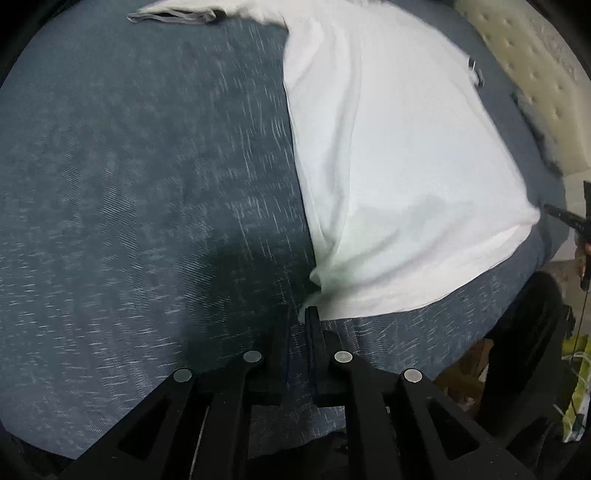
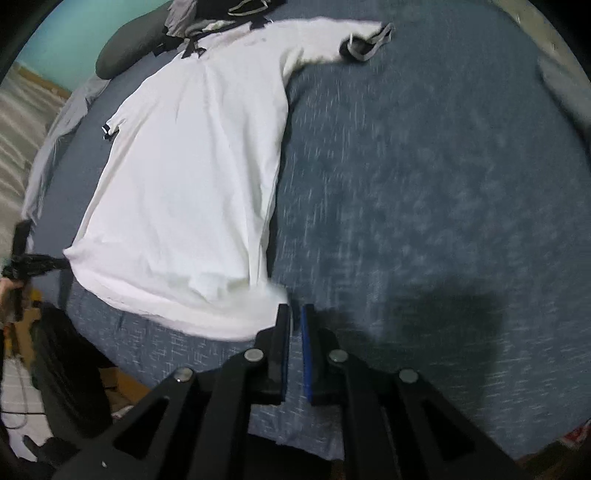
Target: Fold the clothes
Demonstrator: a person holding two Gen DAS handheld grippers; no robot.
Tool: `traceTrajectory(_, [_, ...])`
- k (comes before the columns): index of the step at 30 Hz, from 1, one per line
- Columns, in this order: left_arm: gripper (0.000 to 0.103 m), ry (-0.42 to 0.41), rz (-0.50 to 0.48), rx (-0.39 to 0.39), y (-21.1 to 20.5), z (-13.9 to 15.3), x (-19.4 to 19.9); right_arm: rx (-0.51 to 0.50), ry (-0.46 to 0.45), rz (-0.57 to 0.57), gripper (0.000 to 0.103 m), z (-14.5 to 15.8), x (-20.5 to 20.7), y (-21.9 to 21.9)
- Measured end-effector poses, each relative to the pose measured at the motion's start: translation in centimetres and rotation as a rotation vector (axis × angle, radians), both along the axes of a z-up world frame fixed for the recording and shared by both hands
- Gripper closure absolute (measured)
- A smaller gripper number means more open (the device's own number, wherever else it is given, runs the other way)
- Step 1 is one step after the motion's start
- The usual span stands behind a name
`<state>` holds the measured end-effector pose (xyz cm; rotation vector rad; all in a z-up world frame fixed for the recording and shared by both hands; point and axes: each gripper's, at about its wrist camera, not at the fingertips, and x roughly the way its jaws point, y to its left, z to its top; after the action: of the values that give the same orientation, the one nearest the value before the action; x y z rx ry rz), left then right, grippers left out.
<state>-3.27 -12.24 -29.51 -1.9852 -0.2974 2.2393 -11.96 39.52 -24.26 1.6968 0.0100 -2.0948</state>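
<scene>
- Left wrist view: a white shirt [image 1: 399,155] lies spread flat on a blue-grey mottled bedspread [image 1: 140,184], filling the upper right part of the picture.
- Its hem runs along the lower right, and one lower corner bunches slightly just beyond the left gripper [image 1: 299,314].
- The left gripper points steeply down at the bedspread; its jaws stand a narrow slit apart, with only bedspread showing between them and no cloth pinched. The right-hand finger tip lies right at the shirt's hem; whether it touches cannot be told.
- A sleeve with a grey cuff [image 1: 173,16] stretches away at the top left.
- A cream tufted headboard [image 1: 532,85] shows at the upper right edge.
- At the far right edge the other gripper [image 1: 569,218] appears beside the shirt's other lower corner.
- Right wrist view: the same shirt [image 2: 192,177] lies in the left half of the picture, collar end far away and hem nearest the camera.
- The right gripper [image 2: 295,314] points down at the bedspread [image 2: 424,203]; its blue-lined jaws are nearly closed, a thin gap between them, holding nothing. The shirt's lower corner lies against the outside of the left-hand finger.
- The sleeve with the grey cuff [image 2: 365,44] reaches out toward the top right.
- A dark grey pillow [image 2: 129,51] and a heap of grey clothing [image 2: 207,18] lie beyond the collar.
- At the left edge the other gripper [image 2: 40,264] sits at the shirt's far hem corner.
</scene>
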Motion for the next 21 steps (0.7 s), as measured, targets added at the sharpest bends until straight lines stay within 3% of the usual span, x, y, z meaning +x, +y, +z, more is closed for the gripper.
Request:
traceTrajectory(3, [0.089, 0.042, 0.011, 0.004, -0.1, 1.7, 0.3, -0.020, 0.036, 0.034, 0.095, 2.0, 0.4, -0.5])
traceTrajectory(7, [0.086, 0.080, 0.002, 0.019, 0.6, 3.1, 0.4, -0.045, 0.049, 0.149, 0.084, 3.1, 2.1, -4.0])
traceTrajectory(12, [0.086, 0.109, -0.047, 0.040, -0.2, 4.9, -0.4, -0.027, 0.042, 0.303, 0.081, 2.3, 4.5, -9.7])
traceTrajectory(21, [0.085, 0.162, -0.090, 0.077, 4.2, 6.9, -0.6, 0.095, 0.051, 0.501, 0.080, -0.7, 6.2, -18.0])
